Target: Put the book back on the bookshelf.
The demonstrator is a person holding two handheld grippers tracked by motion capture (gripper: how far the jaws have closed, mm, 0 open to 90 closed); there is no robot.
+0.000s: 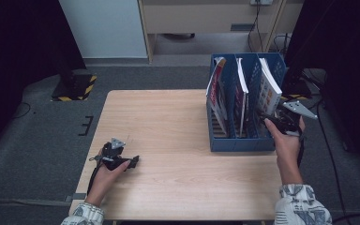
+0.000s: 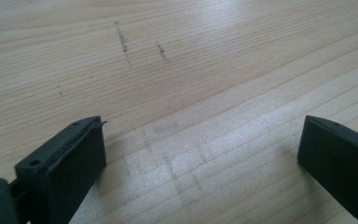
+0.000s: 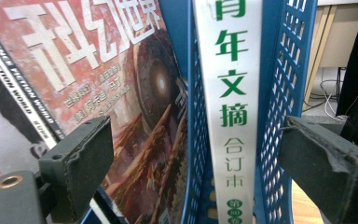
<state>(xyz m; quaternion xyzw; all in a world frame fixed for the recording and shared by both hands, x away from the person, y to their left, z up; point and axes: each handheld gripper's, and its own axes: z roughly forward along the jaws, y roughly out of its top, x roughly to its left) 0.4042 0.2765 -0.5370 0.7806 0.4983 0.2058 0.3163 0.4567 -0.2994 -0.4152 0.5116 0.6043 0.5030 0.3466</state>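
Blue plastic file rack stands at the right of the table in the high view, three books upright in its slots. My right gripper sits at the rack's right end with its jaws spread wide and released, the white-spined book between them but untouched. I judge this book just set in place, so I should back straight out, keeping both jaws clear of the mesh wall and the sci-fi magazine. My left gripper, at lower left, rests open and empty on the wood.
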